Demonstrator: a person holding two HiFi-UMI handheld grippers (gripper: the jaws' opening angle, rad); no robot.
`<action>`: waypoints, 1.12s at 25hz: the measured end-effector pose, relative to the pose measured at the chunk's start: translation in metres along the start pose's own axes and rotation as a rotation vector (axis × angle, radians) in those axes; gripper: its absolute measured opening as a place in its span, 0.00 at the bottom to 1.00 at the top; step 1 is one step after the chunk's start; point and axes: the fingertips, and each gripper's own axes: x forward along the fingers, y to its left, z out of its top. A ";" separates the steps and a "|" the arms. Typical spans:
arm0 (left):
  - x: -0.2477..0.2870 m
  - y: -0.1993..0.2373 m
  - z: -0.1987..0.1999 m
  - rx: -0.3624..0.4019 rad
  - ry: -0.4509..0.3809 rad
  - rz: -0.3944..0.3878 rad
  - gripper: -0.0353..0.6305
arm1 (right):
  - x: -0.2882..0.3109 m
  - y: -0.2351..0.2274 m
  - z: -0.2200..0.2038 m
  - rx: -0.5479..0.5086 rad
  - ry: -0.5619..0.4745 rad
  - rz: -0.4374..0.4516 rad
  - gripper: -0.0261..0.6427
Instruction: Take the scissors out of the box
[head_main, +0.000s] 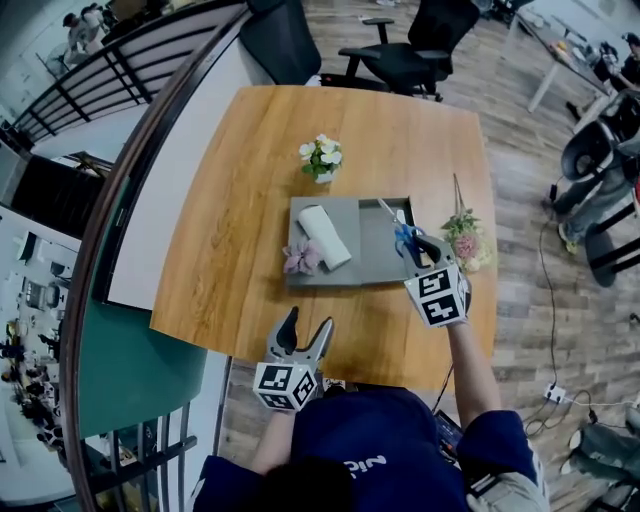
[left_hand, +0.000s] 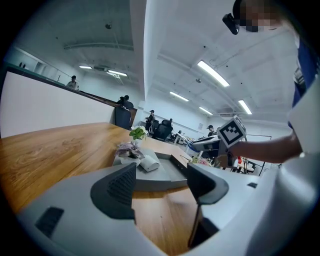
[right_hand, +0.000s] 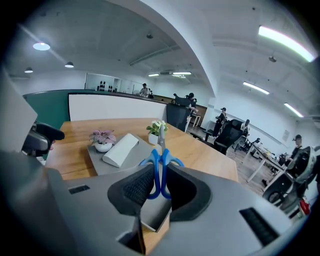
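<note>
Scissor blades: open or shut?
Shut. In the right gripper view the scissors show a single narrow blade tip, with no gap, above two blue handle loops pressed side by side.

My right gripper (head_main: 420, 252), at centre right of the head view, tilts down, its jaws clamped on the scissors (head_main: 404, 236). My left gripper (head_main: 309, 322), at lower centre, has its jaws apart.

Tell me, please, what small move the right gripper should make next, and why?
Probably draw the scissors toward the person, over bare table in front of the box: the right gripper is shut on their blue handles, and they hang over the box's right edge.
</note>
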 end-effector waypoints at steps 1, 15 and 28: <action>0.001 -0.001 0.000 0.003 -0.001 -0.006 0.53 | -0.005 0.001 0.003 0.002 -0.014 -0.008 0.18; 0.018 -0.028 0.002 0.041 -0.005 -0.109 0.53 | -0.074 0.011 0.003 0.101 -0.150 -0.125 0.18; 0.016 -0.045 -0.001 0.076 -0.001 -0.174 0.52 | -0.124 0.038 -0.034 0.194 -0.227 -0.209 0.18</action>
